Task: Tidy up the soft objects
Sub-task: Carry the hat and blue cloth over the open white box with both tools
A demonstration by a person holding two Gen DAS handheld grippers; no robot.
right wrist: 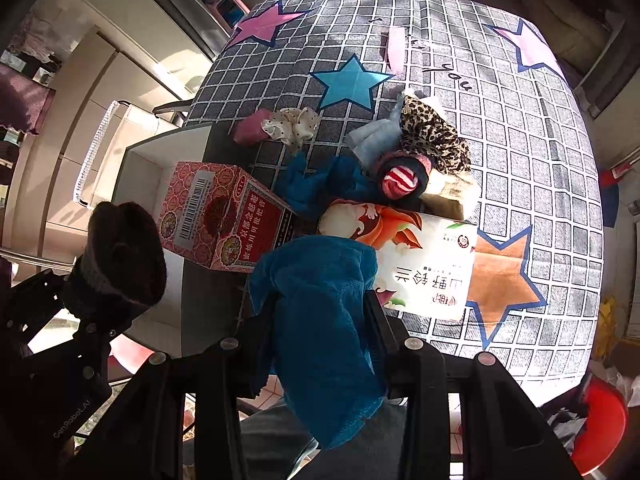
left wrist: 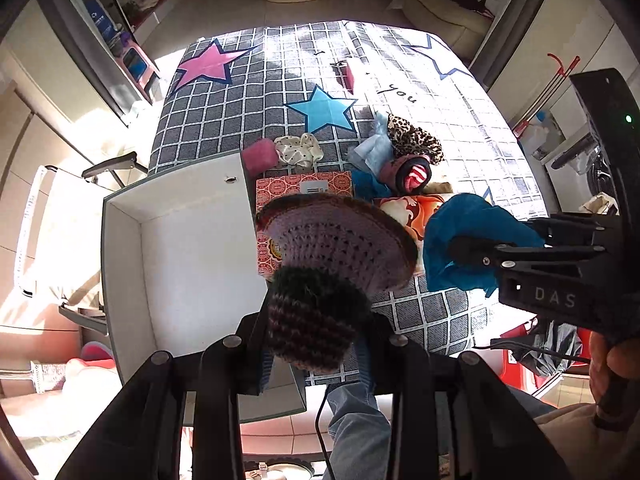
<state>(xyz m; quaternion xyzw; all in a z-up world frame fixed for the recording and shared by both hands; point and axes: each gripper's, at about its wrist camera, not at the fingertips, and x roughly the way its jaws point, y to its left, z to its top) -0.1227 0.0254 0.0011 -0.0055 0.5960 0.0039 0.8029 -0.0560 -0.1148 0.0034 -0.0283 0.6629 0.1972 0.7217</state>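
Note:
My left gripper point(left wrist: 316, 320) is shut on a knitted purple and brown hat point(left wrist: 340, 236), held above the near edge of the table beside an open white box point(left wrist: 192, 256). The hat also shows in the right wrist view point(right wrist: 124, 256). My right gripper point(right wrist: 324, 304) is shut on a blue cloth point(right wrist: 320, 304), which hangs down between the fingers; it shows in the left wrist view point(left wrist: 468, 236) too. More soft items lie on the table: a leopard-print cloth point(right wrist: 436, 136), a striped rolled sock point(right wrist: 400, 180), a white dotted scrunchie point(right wrist: 296, 124), a pink cloth point(right wrist: 250, 130).
A red patterned carton point(right wrist: 224, 220) and a white carton with an orange picture point(right wrist: 424, 252) lie on the checked star tablecloth point(right wrist: 520, 160). Another blue cloth point(right wrist: 316, 188) lies behind them. A chair point(left wrist: 60, 216) stands left of the table.

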